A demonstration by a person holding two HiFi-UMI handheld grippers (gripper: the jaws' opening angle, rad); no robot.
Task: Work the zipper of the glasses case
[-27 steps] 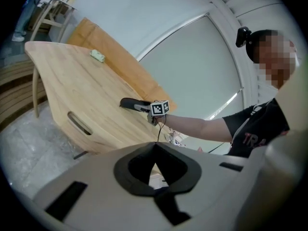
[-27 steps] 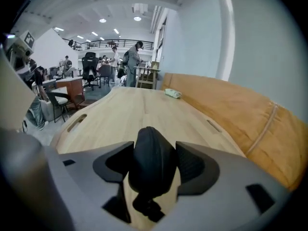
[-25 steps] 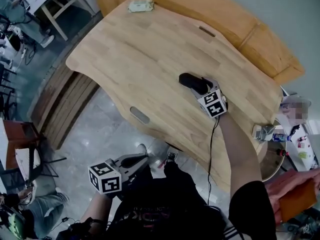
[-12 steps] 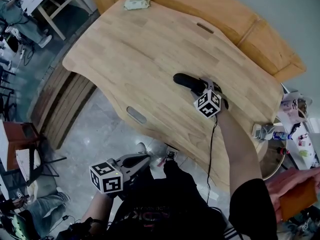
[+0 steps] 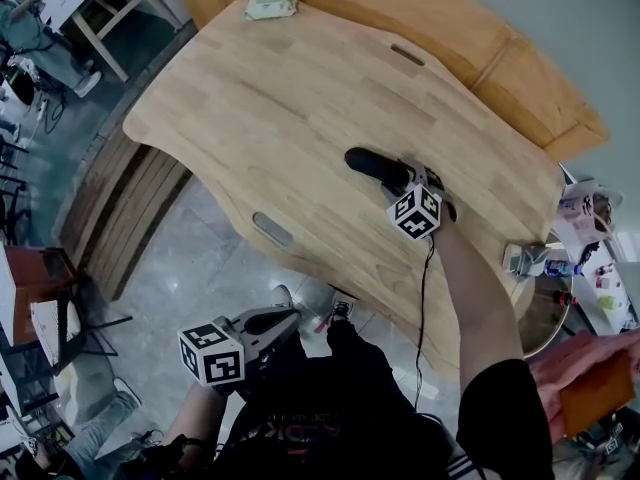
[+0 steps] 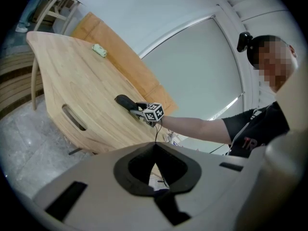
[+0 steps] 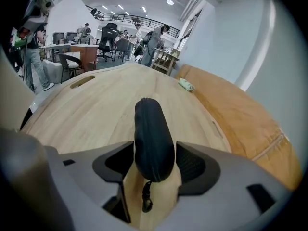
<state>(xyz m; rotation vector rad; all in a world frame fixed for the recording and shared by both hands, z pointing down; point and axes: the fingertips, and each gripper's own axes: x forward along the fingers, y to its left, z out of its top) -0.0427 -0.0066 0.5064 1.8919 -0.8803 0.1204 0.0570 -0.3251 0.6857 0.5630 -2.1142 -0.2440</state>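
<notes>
The left gripper (image 6: 154, 166) is closed on nothing, well apart from the table (image 5: 280, 98). The right gripper (image 7: 155, 160) stands open. The zipper pull (image 7: 146, 196) lies just behind its fingertips, and the glasses case (image 7: 151, 124) lies between them and reaches beyond. It is best to clamp the case body squarely and leave the pull free.
</notes>
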